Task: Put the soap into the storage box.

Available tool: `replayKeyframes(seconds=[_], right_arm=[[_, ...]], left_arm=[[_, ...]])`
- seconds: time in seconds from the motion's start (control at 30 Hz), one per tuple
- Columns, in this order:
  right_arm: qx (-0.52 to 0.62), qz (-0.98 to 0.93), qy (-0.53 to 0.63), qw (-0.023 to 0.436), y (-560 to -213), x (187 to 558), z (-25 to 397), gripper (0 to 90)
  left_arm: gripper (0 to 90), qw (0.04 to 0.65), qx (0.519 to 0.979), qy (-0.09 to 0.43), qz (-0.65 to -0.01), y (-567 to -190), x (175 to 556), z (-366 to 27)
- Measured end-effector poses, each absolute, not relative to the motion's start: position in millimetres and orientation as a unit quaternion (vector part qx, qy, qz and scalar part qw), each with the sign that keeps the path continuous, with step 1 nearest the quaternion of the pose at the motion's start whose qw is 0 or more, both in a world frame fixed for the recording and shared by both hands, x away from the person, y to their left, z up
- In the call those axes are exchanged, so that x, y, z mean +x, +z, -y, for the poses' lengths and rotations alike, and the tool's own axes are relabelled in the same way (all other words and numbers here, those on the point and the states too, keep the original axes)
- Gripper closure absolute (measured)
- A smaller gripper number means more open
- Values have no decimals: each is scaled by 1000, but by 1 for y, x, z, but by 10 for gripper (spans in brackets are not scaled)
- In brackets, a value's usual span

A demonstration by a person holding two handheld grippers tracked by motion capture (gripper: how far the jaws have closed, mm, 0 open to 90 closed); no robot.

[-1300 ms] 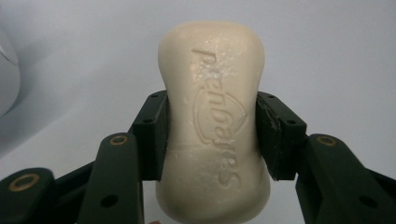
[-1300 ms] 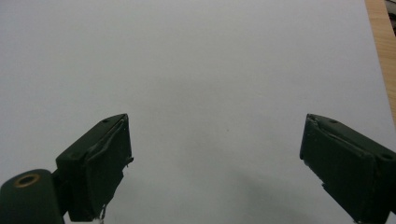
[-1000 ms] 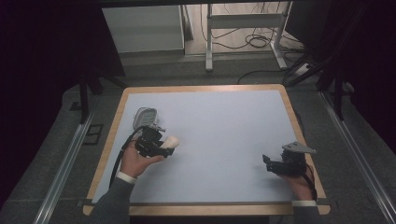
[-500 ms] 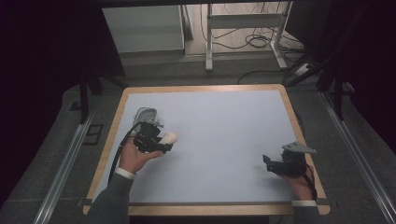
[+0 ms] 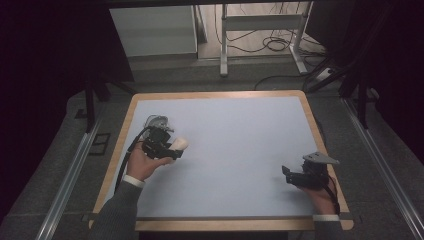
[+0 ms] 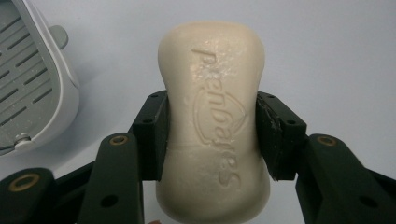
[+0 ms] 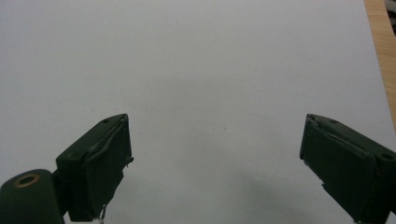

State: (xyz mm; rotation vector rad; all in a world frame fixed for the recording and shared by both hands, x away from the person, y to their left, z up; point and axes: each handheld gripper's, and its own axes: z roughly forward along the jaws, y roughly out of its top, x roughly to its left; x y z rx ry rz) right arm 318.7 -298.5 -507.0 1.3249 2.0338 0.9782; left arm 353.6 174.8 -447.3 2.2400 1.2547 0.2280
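One gripper (image 6: pixel 212 140) clamped around soap (image 6: pixel 214 126)

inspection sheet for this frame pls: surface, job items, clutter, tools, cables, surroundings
Surface: pale table with wooden rim, mostly bare.
Job's things: cream soap bar, embossed lettering up; grey slotted soap dish beside it.
Clutter: nothing seen.
Grippers: left tool shut on the soap bar's sides; right tool open, jaws wide apart over bare table.
Cables: black cable trailing from left tool; loose cables on floor beyond the table.
Surroundings: metal frame legs, dark drapes at the sides.
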Motion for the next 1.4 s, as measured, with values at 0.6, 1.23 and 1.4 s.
replayKeyframes(seconds=[0.6,1.23,1.4], right_arm=[[485,-752,365,259,-507,318,299,86],[485,-752,364,260,-507,319,298,86],[484,-752,363,260,-507,319,298,86]], left_arm=[[493,276,832,86,-474,-446,363,-183],[493,266,829,96,-483,-441,373,-189],[493,267,826,98,-486,-438,375,-192]])
